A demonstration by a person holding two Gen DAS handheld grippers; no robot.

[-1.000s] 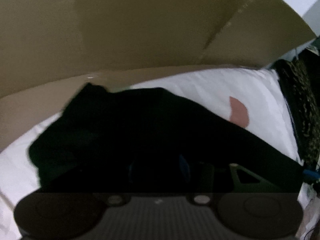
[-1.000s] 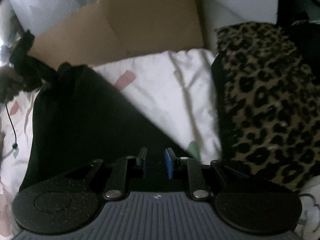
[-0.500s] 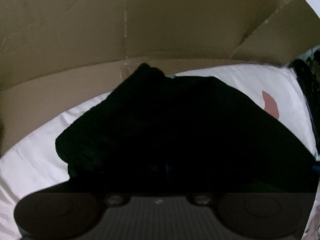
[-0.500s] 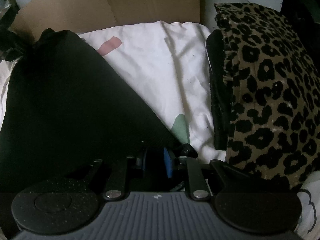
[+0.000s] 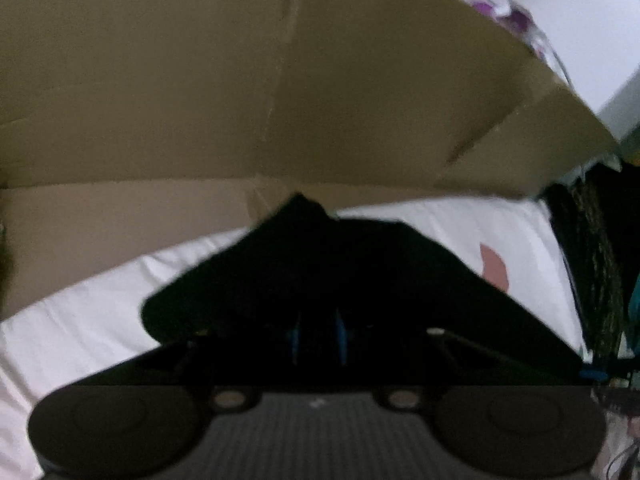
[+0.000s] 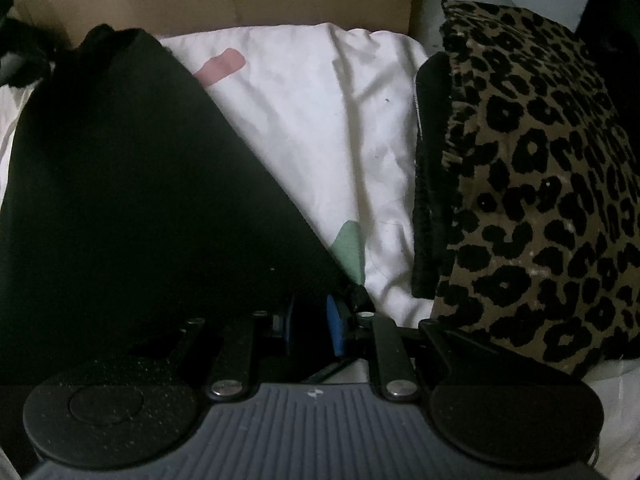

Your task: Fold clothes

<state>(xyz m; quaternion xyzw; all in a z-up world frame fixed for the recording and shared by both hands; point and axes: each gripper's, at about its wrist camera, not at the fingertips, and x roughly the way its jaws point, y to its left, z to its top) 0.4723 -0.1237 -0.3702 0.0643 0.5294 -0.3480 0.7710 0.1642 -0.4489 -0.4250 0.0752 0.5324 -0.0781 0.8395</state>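
Since the earlier frame the black garment [image 5: 340, 276] has bunched into a peaked fold ahead of the left gripper [image 5: 318, 334], and the cardboard box [image 5: 240, 92] now fills more of that view. The left gripper's jaws are opening; dark cloth appears to lie between the blue pads, though blur makes contact uncertain. The right gripper [image 6: 310, 328] is clenched on the garment's near corner. The garment lies on the white sheet [image 6: 304, 120], ahead and left of the right gripper. Only the right wrist view shows the leopard-print fabric [image 6: 536, 184] clearly, just right of the gripper. No legible writing.
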